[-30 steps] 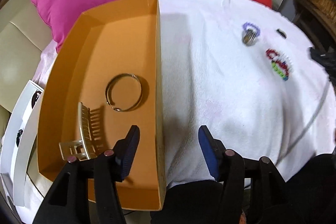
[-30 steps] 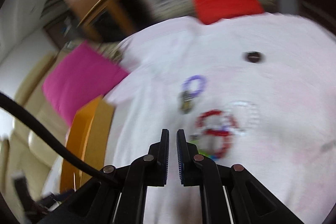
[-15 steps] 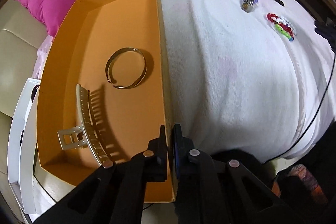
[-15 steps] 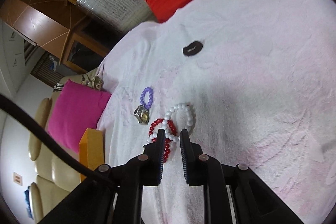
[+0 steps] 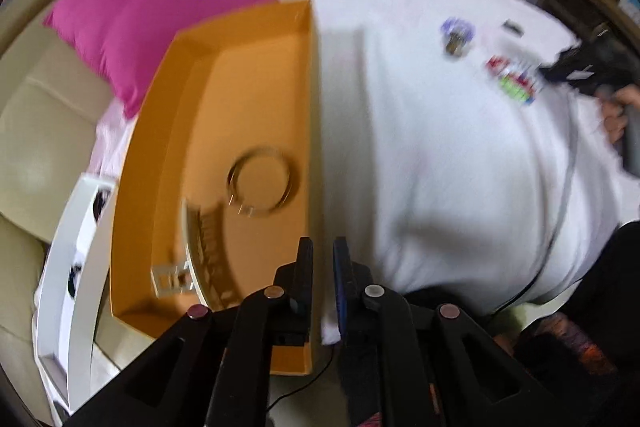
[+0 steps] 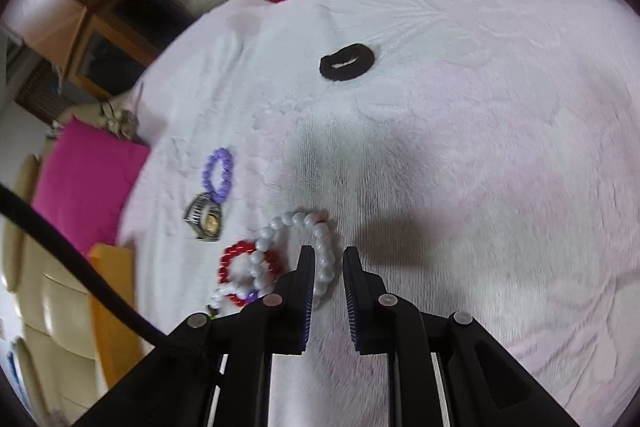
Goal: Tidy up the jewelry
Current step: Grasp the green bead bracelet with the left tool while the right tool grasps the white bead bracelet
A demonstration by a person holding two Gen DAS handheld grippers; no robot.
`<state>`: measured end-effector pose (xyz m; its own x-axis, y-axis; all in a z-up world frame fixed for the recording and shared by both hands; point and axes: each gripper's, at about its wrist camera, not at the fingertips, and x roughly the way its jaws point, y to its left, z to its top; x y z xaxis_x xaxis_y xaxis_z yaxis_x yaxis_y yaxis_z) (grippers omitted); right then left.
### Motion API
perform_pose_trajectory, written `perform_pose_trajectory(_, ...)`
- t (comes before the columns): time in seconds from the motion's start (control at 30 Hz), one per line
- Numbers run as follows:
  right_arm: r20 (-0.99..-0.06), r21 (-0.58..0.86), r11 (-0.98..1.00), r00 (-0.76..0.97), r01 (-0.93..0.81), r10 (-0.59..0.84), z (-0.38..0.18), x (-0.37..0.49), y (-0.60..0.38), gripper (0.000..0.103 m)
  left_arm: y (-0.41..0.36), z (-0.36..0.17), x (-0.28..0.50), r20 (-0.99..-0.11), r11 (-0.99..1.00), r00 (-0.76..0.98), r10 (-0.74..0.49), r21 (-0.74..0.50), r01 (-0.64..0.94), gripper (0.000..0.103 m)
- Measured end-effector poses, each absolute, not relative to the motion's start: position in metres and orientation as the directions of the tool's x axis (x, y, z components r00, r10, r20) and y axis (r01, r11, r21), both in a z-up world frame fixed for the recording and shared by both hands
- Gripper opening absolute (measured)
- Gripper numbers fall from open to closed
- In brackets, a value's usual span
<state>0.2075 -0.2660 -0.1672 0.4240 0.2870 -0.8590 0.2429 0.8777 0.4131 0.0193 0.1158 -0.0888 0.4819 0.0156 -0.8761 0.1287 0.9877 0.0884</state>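
Left claw (image 5: 322,269) straddles the orange box's (image 5: 256,75) right wall, fingers narrowly spread around it, bangle (image 5: 260,185) just ahead-left inside. Right claw (image 6: 324,273) is slightly parted, white bead bracelet (image 6: 320,251) lying between its tips; red bracelet (image 6: 240,267) to its left.

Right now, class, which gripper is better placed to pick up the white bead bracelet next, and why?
The right gripper: its fingers straddle the white bead bracelet on the towel. The left gripper straddles the orange tray's wall, far from the beads.
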Motion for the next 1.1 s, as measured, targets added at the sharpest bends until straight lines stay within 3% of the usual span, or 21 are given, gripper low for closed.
perform_pose_trajectory(0.07, -0.876, 0.372, 0.900, 0.408, 0.228, 0.259, -0.173, 0.212, -0.259, 0.017, 0.102, -0.077, 0.025, -0.860, 0.988, 0.509, -0.011, 0.069, 0.137, 0.024)
perform_pose_trajectory(0.13, -0.880, 0.335, 0.922, 0.414, 0.195, 0.232, -0.174, 0.213, -0.253, 0.017, 0.083, -0.068, 0.033, -0.850, 0.987, 0.524, -0.044, 0.046, 0.157, 0.043)
perform_pose_trajectory(0.17, -0.884, 0.292, 0.942, 0.424, 0.168, 0.199, -0.172, 0.213, -0.248, 0.013, 0.070, -0.065, 0.039, -0.845, 0.984, 0.531, -0.061, 0.038, 0.173, 0.044)
perform_pose_trajectory(0.27, -0.882, 0.252, 0.956, 0.441, 0.150, 0.164, -0.167, 0.208, -0.247, 0.011, 0.031, -0.062, 0.057, -0.835, 0.970, 0.539, -0.110, 0.029, 0.243, 0.045)
perform_pose_trajectory(0.47, -0.846, 0.357, 0.902, 0.494, 0.242, 0.201, -0.149, 0.179, -0.293, 0.011, -0.026, -0.072, 0.113, -0.843, 0.954, 0.490, -0.221, -0.084, 0.286, 0.046)
perform_pose_trajectory(0.77, -0.830, 0.395, 0.882, 0.512, 0.256, 0.223, -0.144, 0.145, -0.339, 0.011, -0.092, -0.111, 0.164, -0.862, 0.899, 0.366, -0.351, -0.201, 0.389, 0.048)
perform_pose_trajectory(1.0, -0.816, 0.434, 0.865, 0.515, 0.250, 0.261, -0.147, 0.145, -0.348, 0.011, -0.114, -0.140, 0.180, -0.892, 0.894, 0.315, -0.324, -0.180, 0.410, 0.047)
perform_pose_trajectory(1.07, -0.813, 0.440, 0.864, 0.515, 0.242, 0.270, -0.146, 0.148, -0.346, 0.011, -0.116, -0.142, 0.182, -0.892, 0.894, 0.314, -0.324, -0.180, 0.410, 0.044)
perform_pose_trajectory(1.1, -0.812, 0.445, 0.863, 0.515, 0.239, 0.275, -0.147, 0.148, -0.345, 0.011, -0.117, -0.143, 0.184, -0.892, 0.894, 0.315, -0.324, -0.179, 0.411, 0.037)
